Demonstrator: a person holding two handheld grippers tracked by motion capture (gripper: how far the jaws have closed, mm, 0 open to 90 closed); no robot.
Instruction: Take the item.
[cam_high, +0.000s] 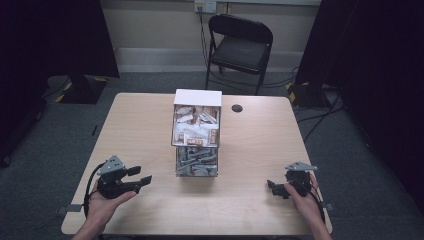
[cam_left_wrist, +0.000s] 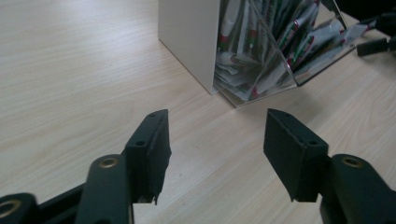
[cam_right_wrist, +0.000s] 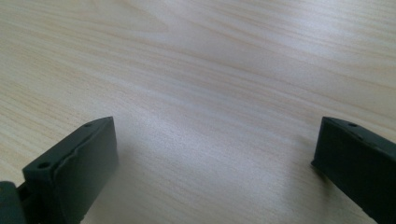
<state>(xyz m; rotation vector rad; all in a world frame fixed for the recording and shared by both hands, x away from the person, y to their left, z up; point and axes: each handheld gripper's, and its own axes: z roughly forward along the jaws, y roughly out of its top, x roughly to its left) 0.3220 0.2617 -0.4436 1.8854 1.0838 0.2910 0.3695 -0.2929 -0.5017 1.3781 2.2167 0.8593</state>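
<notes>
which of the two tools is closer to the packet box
The left tool: its tips point at the packet box from close by, while the right tool sits farther out.

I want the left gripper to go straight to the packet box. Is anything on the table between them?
Nothing visible. Bare table lies between the open left gripper and the packet box.

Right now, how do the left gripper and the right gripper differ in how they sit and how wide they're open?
The left gripper is lifted in an upturned palm, its jaws aimed toward the packet dispenser; the right gripper sits low by the table's near edge, facing bare wood. The left gripper's jaws stand narrower than the right gripper's, which gape wide. Both are empty, black, and carry a grey three-cornered plate.
</notes>
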